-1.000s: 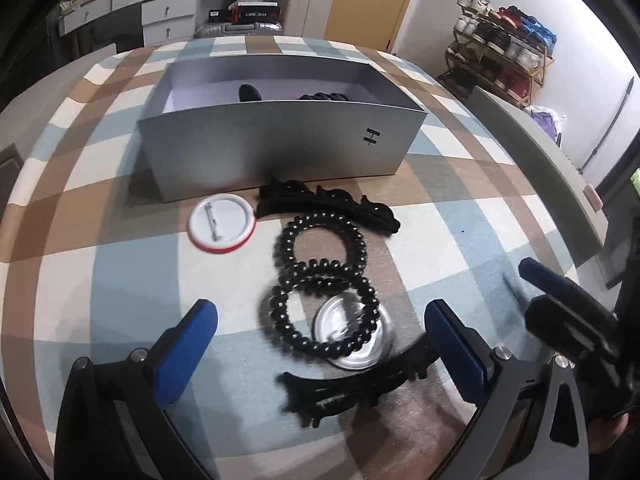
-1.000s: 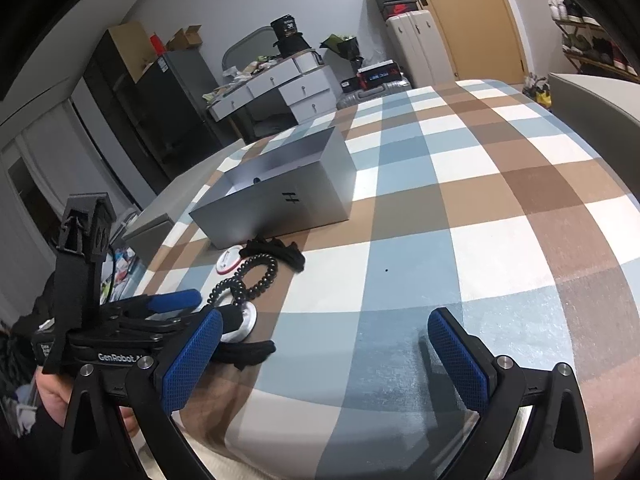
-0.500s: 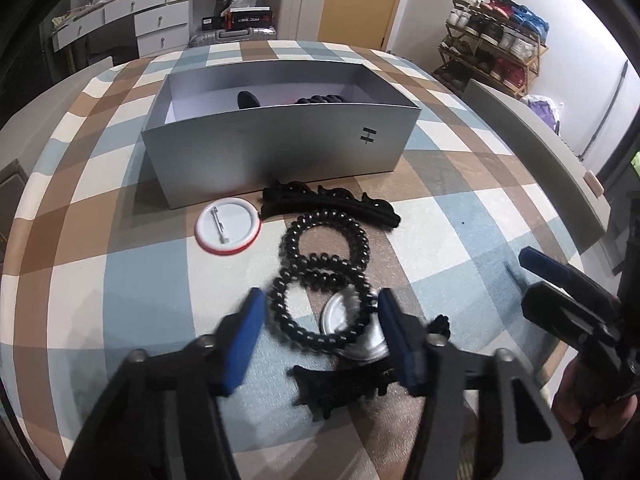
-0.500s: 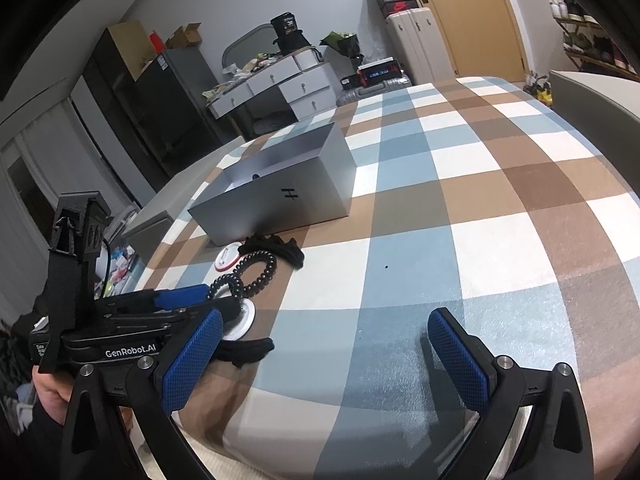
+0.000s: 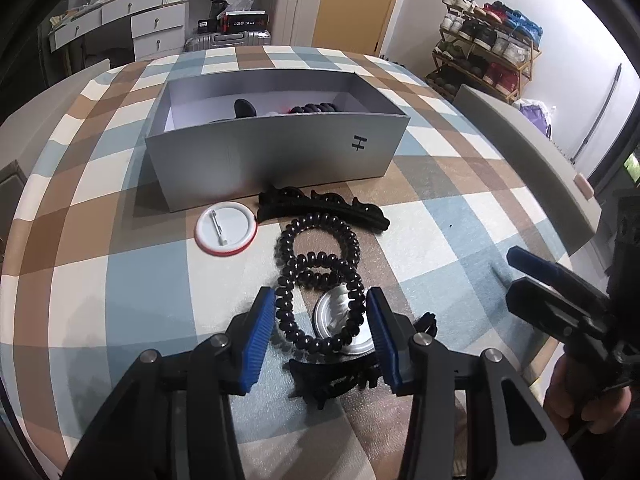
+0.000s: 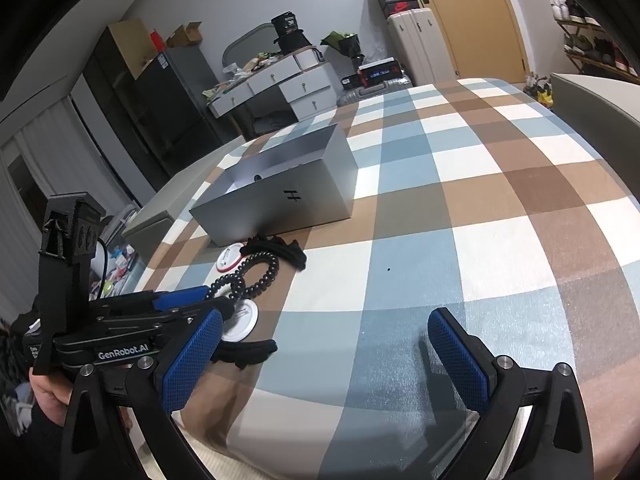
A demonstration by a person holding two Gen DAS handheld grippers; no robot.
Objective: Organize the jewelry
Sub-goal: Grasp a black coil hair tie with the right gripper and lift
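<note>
My left tongs [image 5: 320, 332] sit low in the centre of the left wrist view, their blue pads [image 5: 260, 340] narrowed to either side of the nearer black spiral hair tie [image 5: 320, 312]. The pads look to be just touching the coil's outer edges, though I cannot tell whether they are pressing it yet. That coil lies partly over a silver round badge [image 5: 340, 320] and touches a second spiral hair tie [image 5: 316, 240] just above it in the frame, the two forming a figure eight.

Below the badge, between the tong arms, a black claw clip [image 5: 332, 380] lies on the checked surface [image 5: 120, 280]. Above the upper coil, another long black hair clip [image 5: 324, 208] lies across the middle of the frame, just in front of the grey box [image 5: 280, 152]. To its left, a white badge with a red rim [image 5: 226, 229] rests pin side up. The box is open on top, in the upper centre of the frame, with a few dark items inside that I cannot identify.

In the right wrist view, my right tongs [image 6: 324, 356] hang wide apart at the bottom of the frame, over bare checked cloth, holding nothing. The left rig shows at lower left there, and the box [image 6: 280, 208] sits at middle left.
</note>
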